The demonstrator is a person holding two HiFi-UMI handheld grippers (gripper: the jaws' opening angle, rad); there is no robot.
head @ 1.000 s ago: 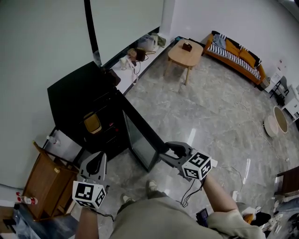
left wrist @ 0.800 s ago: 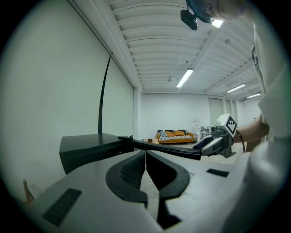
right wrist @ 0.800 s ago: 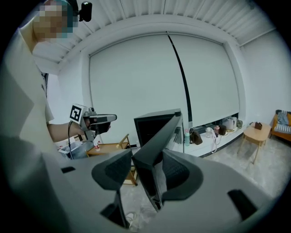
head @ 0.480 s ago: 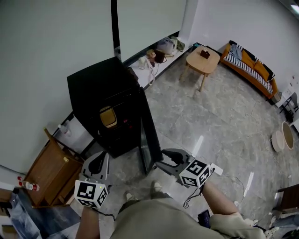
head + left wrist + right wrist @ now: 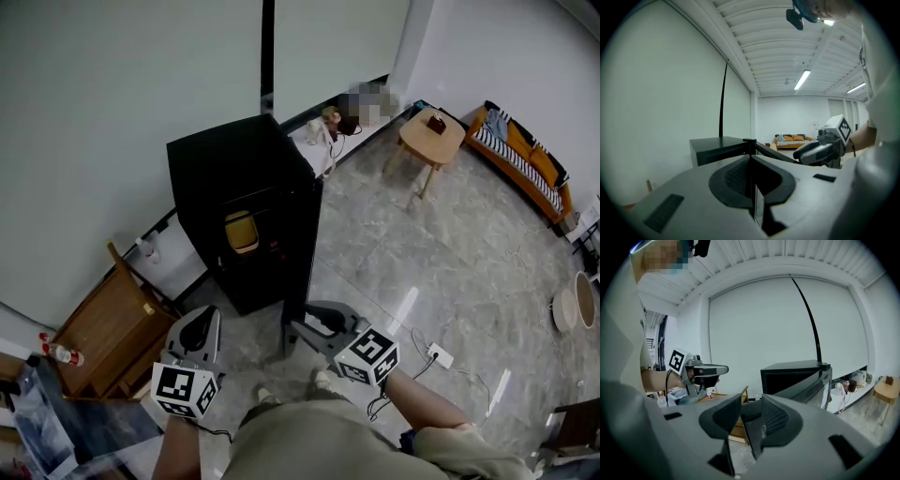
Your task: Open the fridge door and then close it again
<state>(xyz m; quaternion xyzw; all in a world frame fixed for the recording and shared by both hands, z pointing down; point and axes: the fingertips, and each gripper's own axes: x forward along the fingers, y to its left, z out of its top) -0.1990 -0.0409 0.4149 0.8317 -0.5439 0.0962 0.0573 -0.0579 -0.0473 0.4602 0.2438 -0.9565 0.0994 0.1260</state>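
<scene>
The black fridge [image 5: 234, 155] stands against the wall, its door [image 5: 302, 253] swung out and seen almost edge-on. A yellow container [image 5: 241, 232] shows on a shelf inside. My right gripper [image 5: 292, 330] is at the door's lower free edge. Its jaws are closing, and in the right gripper view [image 5: 750, 413] the dark door edge [image 5: 811, 385] runs down between them, with a gap left beside one pad. My left gripper [image 5: 199, 328] hangs shut and empty, in front of the fridge and to the door's left. In the left gripper view [image 5: 751, 157] it points at the fridge [image 5: 717, 147].
A wooden chair [image 5: 103, 328] stands left of the fridge, with a bottle [image 5: 56, 352] near it. On the floor to the right lies a power strip [image 5: 436, 354] with its cable. Farther off are a round wooden table [image 5: 431, 131], an orange sofa [image 5: 525, 159] and a basket [image 5: 572, 309].
The door has swung from wide open towards the fridge body, and my right gripper has followed its edge leftwards. The left gripper kept its place in the view, still shut.
</scene>
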